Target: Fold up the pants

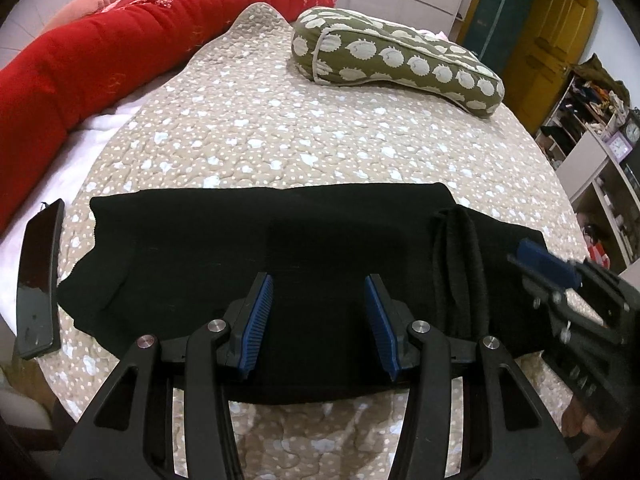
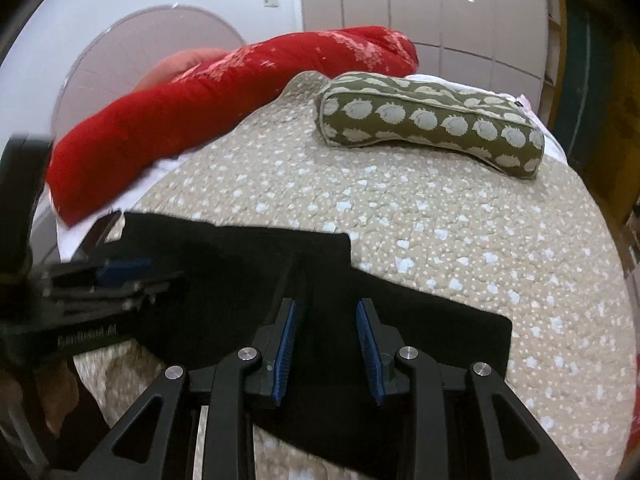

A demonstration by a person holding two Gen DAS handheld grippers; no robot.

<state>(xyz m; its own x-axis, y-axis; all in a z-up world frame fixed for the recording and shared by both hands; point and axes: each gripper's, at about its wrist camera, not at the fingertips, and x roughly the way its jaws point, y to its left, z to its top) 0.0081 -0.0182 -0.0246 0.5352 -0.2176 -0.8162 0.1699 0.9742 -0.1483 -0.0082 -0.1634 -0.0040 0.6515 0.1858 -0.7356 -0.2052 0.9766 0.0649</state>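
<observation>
Black pants (image 1: 240,256) lie folded in a wide band across the beige quilted bed (image 1: 280,128); the ribbed waistband (image 1: 460,272) sits near their right end. My left gripper (image 1: 319,288) is open and empty, hovering over the pants' near edge. My right gripper (image 2: 326,312) is open and empty above the pants' right part (image 2: 400,336). The right gripper shows at the right in the left wrist view (image 1: 548,268). The left gripper shows blurred at the left in the right wrist view (image 2: 120,272).
A black phone (image 1: 38,284) lies left of the pants at the bed edge. A green patterned pillow (image 1: 400,60) and a red rolled quilt (image 1: 120,52) lie at the far side. Shelves (image 1: 600,140) stand to the right.
</observation>
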